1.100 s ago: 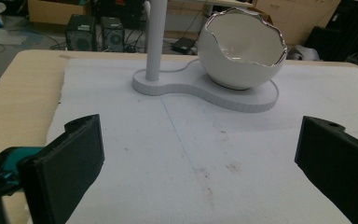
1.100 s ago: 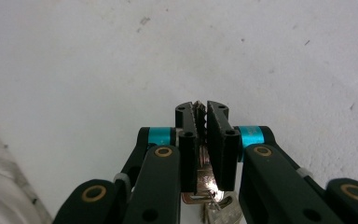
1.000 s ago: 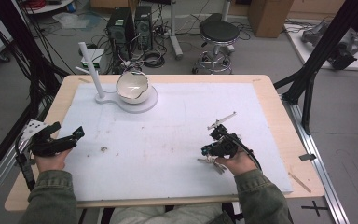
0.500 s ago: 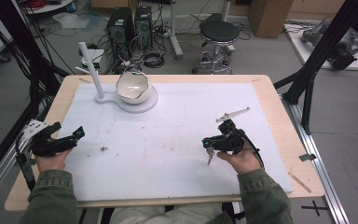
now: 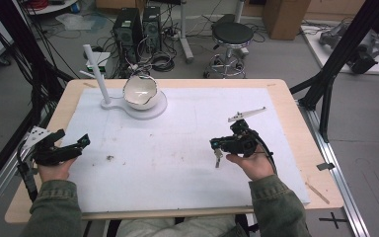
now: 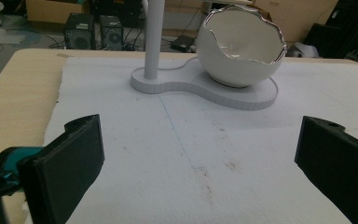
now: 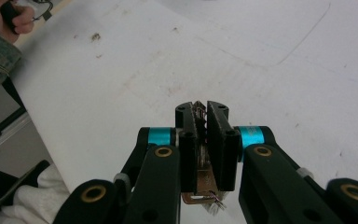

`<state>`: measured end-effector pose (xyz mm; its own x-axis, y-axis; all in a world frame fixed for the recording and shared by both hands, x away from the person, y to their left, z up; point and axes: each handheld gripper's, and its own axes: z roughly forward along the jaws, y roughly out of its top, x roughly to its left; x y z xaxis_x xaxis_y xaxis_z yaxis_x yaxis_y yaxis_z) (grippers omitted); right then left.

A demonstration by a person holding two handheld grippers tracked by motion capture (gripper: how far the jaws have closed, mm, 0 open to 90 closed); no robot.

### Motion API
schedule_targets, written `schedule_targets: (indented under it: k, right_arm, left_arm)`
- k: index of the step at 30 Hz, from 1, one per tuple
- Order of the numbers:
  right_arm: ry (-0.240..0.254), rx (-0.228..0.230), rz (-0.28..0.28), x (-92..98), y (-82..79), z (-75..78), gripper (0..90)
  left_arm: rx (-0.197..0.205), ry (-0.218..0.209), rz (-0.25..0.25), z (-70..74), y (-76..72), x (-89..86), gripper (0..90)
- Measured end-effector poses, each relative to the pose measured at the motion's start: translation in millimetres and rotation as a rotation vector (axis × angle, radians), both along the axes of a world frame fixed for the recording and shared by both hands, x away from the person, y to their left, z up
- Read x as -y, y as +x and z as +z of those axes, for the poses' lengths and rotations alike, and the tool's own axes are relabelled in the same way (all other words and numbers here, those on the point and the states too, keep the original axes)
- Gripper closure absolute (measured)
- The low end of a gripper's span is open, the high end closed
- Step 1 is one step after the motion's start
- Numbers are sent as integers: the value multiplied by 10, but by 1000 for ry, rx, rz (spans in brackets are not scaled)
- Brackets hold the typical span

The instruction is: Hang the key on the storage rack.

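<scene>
My right gripper (image 5: 222, 146), at 4 o'clock on the white mat (image 5: 177, 148), is clenched on a small metal clip (image 7: 200, 184). Left gripper (image 5: 79, 144), at 8 o'clock, jaws spread, empty; the eggshell bowl (image 5: 140, 92) sits at 11.

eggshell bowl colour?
White, with a silvery jagged rim; the eggshell bowl shows best in the left gripper view.

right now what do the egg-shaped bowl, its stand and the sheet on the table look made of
Bowl: glossy white, likely glazed ceramic, with a jagged silvery rim and reflections. Stand: matte white, probably plastic; faint ridges along its edge hint at 3D printing. Sheet: white, slightly grainy, perhaps foam or paper, with stains.
</scene>
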<state>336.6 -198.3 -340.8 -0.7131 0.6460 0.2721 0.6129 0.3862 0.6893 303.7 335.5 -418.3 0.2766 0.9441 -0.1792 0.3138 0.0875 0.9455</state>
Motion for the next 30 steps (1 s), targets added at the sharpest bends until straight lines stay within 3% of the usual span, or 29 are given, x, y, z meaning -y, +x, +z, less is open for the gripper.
schedule_targets:
  k: [14, 30]
  right_arm:
    - [9, 20, 40, -256, 175, 194, 830]
    - [42, 24, 67, -623, 518, 506, 831]
  left_arm:
    - [-1, -1, -2, -1, 2, -5, 17]
    - [-5, -5, -4, -10, 6, -16, 17]
